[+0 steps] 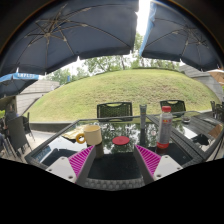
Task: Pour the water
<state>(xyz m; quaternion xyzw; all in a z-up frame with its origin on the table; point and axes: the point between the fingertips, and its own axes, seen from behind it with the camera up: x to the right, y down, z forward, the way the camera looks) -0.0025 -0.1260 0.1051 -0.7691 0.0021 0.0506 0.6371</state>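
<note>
My gripper (115, 153) is open and empty, its magenta pads (82, 158) spread wide just above a glass patio table (60, 150). A small object with a red top (121, 142) stands on the table just ahead of the fingertips, in line with the gap between them; I cannot tell what it is. A yellow mug (92, 134) stands ahead and to the left of the left finger. A clear bottle with a red cap (166, 125) stands upright ahead and to the right, beyond the right finger.
Dark chairs (114, 109) stand at the table's far side, and another chair (14, 133) stands at its left. Two large patio umbrellas (70, 35) hang overhead. A grassy slope (120, 88) and trees lie beyond. Small items (205, 128) sit at the table's right end.
</note>
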